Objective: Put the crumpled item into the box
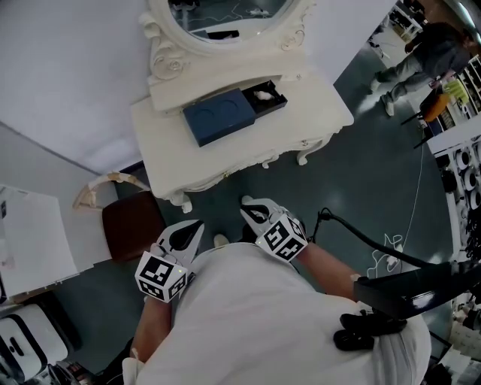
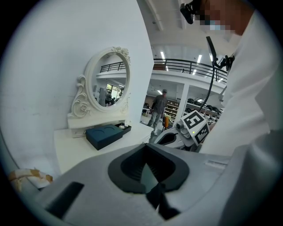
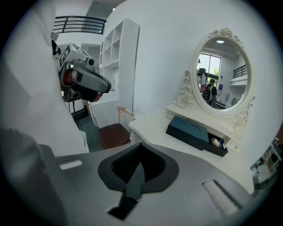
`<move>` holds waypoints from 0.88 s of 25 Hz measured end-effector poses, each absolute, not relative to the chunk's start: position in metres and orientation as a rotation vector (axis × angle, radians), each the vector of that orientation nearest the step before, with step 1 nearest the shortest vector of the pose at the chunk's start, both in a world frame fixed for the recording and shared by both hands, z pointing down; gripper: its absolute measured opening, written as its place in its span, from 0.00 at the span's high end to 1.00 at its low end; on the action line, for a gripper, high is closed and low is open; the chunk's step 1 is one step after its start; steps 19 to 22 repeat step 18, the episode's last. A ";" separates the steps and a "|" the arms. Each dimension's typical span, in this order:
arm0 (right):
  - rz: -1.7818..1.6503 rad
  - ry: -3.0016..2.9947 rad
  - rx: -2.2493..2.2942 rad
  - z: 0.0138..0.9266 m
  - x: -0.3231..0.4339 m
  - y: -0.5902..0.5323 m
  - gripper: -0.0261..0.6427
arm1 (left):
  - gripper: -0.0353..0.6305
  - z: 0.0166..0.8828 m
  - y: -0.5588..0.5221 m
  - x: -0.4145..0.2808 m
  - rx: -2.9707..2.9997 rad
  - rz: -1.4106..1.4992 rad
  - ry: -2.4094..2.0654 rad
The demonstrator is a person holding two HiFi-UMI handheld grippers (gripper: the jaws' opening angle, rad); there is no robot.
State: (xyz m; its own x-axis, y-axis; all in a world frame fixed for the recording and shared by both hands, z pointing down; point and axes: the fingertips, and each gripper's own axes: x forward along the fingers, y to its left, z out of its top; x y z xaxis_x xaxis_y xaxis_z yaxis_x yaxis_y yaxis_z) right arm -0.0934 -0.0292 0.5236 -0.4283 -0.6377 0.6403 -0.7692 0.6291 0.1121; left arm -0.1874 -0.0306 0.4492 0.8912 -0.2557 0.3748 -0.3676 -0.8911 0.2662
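Observation:
A dark blue box [image 1: 219, 114] lies on the white dressing table [image 1: 301, 113], below the mirror. Its right end stands open, and a small white crumpled item [image 1: 264, 95] lies inside that open part. The box [image 3: 188, 131] and the item [image 3: 215, 141] also show in the right gripper view, and the box [image 2: 105, 136] shows in the left gripper view. Both grippers are held close to the person's body, well short of the table. The left gripper [image 1: 197, 225] is shut and holds nothing. The right gripper [image 1: 248, 203] is shut and holds nothing.
An oval mirror [image 1: 225, 19] in a carved white frame stands at the table's back. A brown chair seat [image 1: 131, 223] sits left of the table, next to a white cabinet [image 1: 30, 241]. A person [image 1: 421, 53] walks at the far right. A black cable [image 1: 361, 237] trails over the dark floor.

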 end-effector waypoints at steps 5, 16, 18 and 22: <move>0.259 -2.190 1.093 0.524 -0.094 -0.028 0.96 | 0.94 0.449 -0.032 -0.186 2.727 0.480 -0.454; 0.253 -2.220 1.070 0.527 -0.099 -0.032 0.96 | 0.94 0.460 -0.031 -0.188 2.714 0.536 -0.483; 0.254 -2.237 1.054 0.530 -0.102 -0.032 0.96 | 0.94 0.464 -0.030 -0.190 2.701 0.550 -0.502; 0.254 -2.237 1.054 0.530 -0.102 -0.032 0.96 | 0.94 0.464 -0.030 -0.190 2.701 0.550 -0.502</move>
